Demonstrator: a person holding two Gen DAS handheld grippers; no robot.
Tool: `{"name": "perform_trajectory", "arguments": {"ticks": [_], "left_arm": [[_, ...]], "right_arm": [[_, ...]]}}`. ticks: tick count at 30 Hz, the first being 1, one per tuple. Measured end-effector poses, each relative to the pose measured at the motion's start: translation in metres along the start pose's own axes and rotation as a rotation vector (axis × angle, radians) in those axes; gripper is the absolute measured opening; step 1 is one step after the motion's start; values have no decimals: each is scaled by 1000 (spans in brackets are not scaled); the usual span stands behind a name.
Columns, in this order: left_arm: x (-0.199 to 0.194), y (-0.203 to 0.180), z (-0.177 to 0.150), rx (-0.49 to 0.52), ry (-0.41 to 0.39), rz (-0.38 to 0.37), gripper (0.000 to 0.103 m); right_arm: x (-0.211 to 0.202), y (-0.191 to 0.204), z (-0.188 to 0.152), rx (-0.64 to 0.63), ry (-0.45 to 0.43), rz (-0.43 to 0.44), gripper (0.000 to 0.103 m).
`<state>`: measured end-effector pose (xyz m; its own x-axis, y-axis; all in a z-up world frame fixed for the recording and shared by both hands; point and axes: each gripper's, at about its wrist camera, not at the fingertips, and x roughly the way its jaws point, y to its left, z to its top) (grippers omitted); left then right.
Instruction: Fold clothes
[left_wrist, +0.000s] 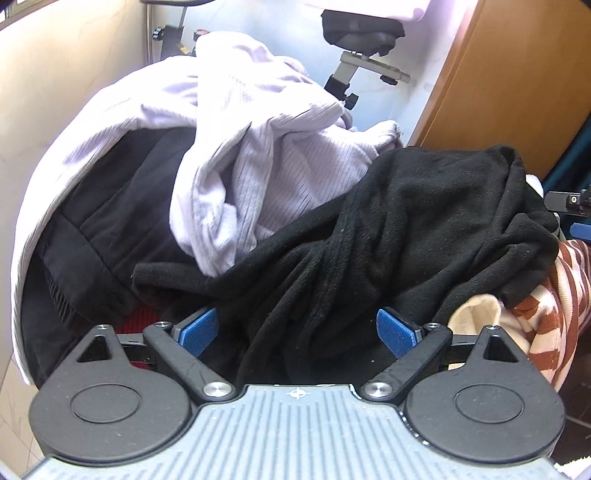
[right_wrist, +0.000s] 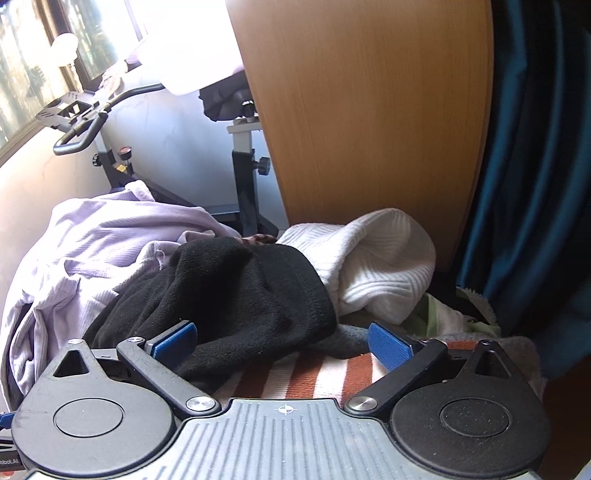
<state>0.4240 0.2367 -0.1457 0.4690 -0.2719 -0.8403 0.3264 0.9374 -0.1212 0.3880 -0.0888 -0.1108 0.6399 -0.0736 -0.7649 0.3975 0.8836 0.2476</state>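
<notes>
While both tools hang low over the heap of clothes, neither of them pinches anything. The left gripper (left_wrist: 297, 330) has its blue pads (left_wrist: 199, 326) spread wide, and a fold of the black fleece garment (left_wrist: 406, 236) lies between them without being squeezed. This black piece sprawls across the middle of the heap, on top of a lilac ribbed garment (left_wrist: 266, 147) and beside a rust-striped cloth (left_wrist: 554, 295) at the right edge. The right gripper (right_wrist: 284, 341) is also spread; its left pad (right_wrist: 175, 343) is touching the black fleece garment (right_wrist: 240, 295), its right pad is over the rust-striped cloth (right_wrist: 314, 373). A white knitted piece (right_wrist: 376, 258) lies just behind, against a wooden panel (right_wrist: 369, 110). An exercise bike (right_wrist: 243, 162) stands further back.
</notes>
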Motion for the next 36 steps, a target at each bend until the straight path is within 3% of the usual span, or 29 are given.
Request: {"name": "perform_trajectory", "arguments": {"ticks": [1,3,9,14,15,19,22,31,33,35,36], "left_arm": [[3,1,0,12,2,2,79],[2,-2,-3,36,1,0,75],[-3,-23,-20,95,-20,14,75],[9,-16,-16,54,-3,14,75],[11,-14,-16,38,-4,8,71],[4,-11,-13,31,2,29,28],[-9,-7,-14,32,-13,30,12],[-45,0,-17,-19,-85,18,10],[-52,-1,-19,-15,-104,6,10],[-57,-2,-20,-8,-116,-3,10],[-58,-2,-20,-4,-120,-3,10]], "right_arm": [[0,-1,-1,7,4,6,94],[-3,-2,-3,1,5,13,91],[-8,-6,-9,-12,4,19,81],[-9,-11,-6,11,-1,18,80],[-8,-11,-5,8,-2,18,80],[-6,-6,0,-8,-13,27,80],[-5,0,4,-4,-23,59,76],[18,46,21,-89,-40,128,73],[30,55,22,-122,-29,111,53],[34,59,21,-128,-10,117,22],[31,59,20,-126,-23,131,16]]}}
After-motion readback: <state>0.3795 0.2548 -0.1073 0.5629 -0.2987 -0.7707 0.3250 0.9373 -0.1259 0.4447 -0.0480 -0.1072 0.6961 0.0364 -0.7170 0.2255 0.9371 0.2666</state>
